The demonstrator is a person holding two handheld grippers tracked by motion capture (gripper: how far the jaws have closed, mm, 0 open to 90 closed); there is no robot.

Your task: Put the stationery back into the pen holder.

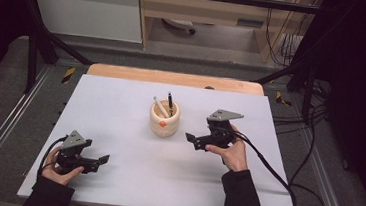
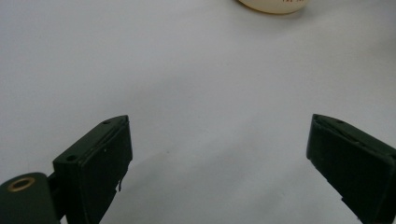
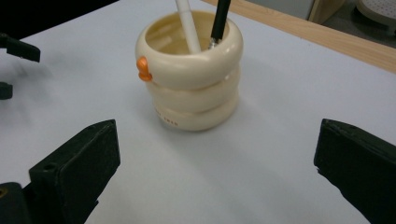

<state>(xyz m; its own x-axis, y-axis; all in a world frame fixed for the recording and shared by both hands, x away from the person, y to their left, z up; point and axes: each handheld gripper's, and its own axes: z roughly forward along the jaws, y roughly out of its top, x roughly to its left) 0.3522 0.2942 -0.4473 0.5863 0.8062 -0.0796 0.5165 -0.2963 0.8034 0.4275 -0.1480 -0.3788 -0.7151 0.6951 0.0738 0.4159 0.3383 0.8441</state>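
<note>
Right gripper (image 1: 191,138) jaws wide, empty, aimed at cream ringed ceramic pen holder (image 1: 164,119) frame centre, likely lining up | left gripper (image 1: 103,160) wide open, empty, parked lower left

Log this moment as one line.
left gripper: open, empty | right gripper: open, empty, beside pen holder | holder: upright, white pen and black pen inside

Cream holder (image 3: 190,84), orange knob (image 3: 144,69), white pen (image 3: 188,25), black pen (image 3: 220,21).
</note>
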